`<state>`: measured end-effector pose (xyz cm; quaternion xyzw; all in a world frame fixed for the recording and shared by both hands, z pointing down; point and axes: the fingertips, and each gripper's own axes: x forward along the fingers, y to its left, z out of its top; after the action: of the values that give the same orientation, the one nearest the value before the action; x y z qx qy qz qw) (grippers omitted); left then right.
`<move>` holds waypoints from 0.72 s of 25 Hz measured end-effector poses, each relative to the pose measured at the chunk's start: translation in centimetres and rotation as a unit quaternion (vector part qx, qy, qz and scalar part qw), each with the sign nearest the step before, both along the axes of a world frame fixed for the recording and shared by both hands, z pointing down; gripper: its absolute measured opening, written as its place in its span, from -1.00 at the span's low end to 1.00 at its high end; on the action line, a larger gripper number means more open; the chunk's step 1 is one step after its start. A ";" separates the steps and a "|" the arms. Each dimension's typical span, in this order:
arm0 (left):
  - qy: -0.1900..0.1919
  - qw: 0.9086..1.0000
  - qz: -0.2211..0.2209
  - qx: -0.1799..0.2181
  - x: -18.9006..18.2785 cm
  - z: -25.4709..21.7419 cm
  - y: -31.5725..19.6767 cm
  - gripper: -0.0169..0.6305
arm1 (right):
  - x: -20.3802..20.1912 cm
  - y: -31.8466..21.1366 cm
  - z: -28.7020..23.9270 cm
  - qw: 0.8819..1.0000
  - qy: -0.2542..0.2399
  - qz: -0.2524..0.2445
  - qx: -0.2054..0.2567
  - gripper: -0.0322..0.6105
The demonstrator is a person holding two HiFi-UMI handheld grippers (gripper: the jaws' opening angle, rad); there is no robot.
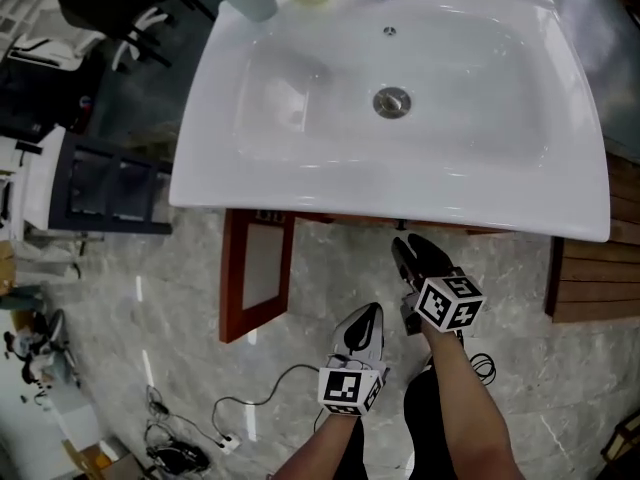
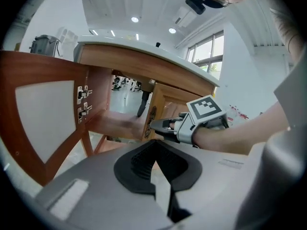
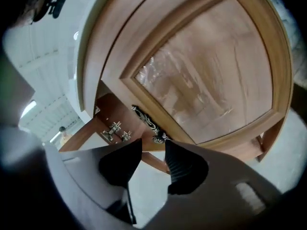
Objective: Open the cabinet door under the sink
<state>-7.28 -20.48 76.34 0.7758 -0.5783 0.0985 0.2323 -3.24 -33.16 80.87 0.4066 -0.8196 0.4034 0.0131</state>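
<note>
Head view: looks down on white sink (image 1: 480, 198), with left cabinet door (image 1: 255, 283) swung open toward the near side under its left half. Finds right gripper (image 1: 408, 246) at the closed right cabinet door (image 3: 206, 75), jaws spread and empty, just short of its ornate handle (image 3: 144, 121). Shows left gripper (image 1: 368, 313) nearer, jaws pressed together on nothing.

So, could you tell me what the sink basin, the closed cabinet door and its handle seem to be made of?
The sink basin looks like glazed ceramic: white, smooth and glossy, with soft reflections. The closed cabinet door looks like wood or veneer: visible grain and a warm brown finish with a slight sheen. The handle is probably cast metal: dark, with ornate relief and small glints.
</note>
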 end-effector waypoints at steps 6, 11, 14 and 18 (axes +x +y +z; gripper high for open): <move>-0.001 0.999 0.029 -0.016 -0.3 1.2 -0.3 -0.89 | -1.1 -2.3 1.0 0.991 -0.108 0.033 -0.066 -0.42; 0.004 0.999 0.017 -0.038 -1.7 2.3 0.9 -0.89 | -0.9 -2.4 1.4 0.996 -0.059 0.050 -0.054 -0.61; 0.006 0.999 0.014 -0.043 -2.5 2.4 1.6 -0.89 | -0.9 -2.2 1.2 0.996 -0.034 0.062 -0.051 -0.63; 0.002 0.999 0.011 -0.051 -3.8 2.4 2.4 -0.89 | -0.8 -1.3 1.1 0.995 -0.032 0.071 -0.056 -0.63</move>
<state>-11.10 -18.05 78.76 0.7697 -0.5632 0.1286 0.2716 -4.01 -34.51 81.98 0.4492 -0.7648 0.4614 -0.0196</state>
